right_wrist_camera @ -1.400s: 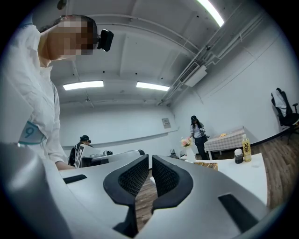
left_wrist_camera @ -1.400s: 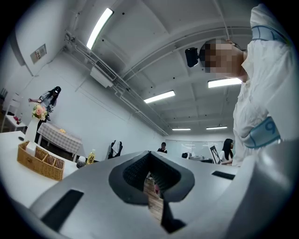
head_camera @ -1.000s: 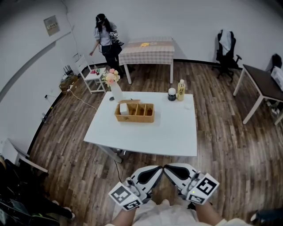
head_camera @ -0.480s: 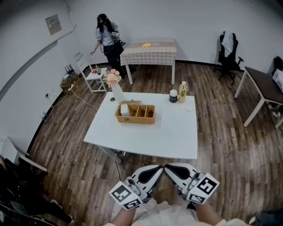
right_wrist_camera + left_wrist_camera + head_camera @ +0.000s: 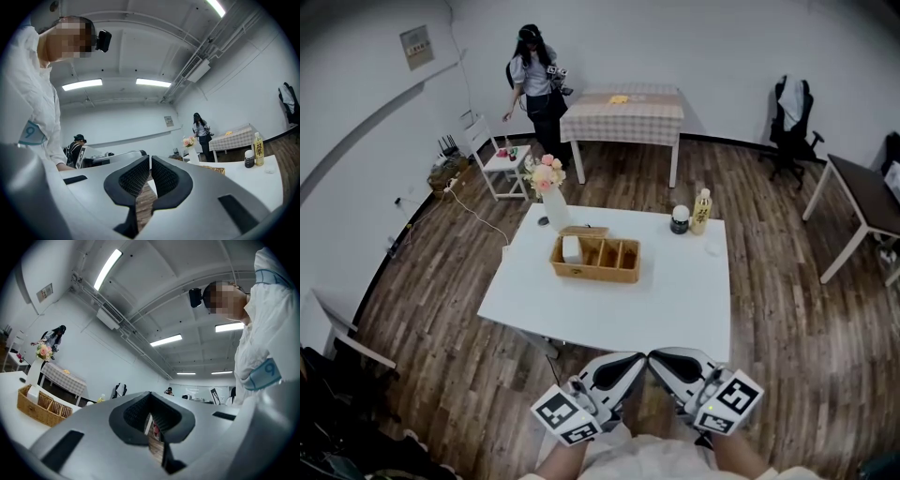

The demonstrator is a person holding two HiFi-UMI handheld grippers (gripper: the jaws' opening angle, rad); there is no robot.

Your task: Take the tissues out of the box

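Although the task calls for emptying the box, nothing of it looks begun: the white folded tissues (image 5: 571, 249) stand upright in the leftmost compartment of the light-brown woven wicker box (image 5: 595, 273), which sits toward the far side of the white square table (image 5: 609, 314), and no tissue lies outside it. The whole job is left, as I judge it: approach, a grasp, and the lifting out. Both tools are held low against the person's body, at the near edge of the head view and off the table altogether. The left gripper (image 5: 625, 367) has its jaws pressed together with nothing between them; its own view shows only wood floor behind the dark ribbed pads (image 5: 136, 412), with the box small and far off to the left. The right gripper (image 5: 672, 364) is likewise closed and empty, its pads (image 5: 165, 176) meeting at the tips. The tissues therefore lie well apart from every fingertip, ahead and slightly left across the near stretch of tabletop.
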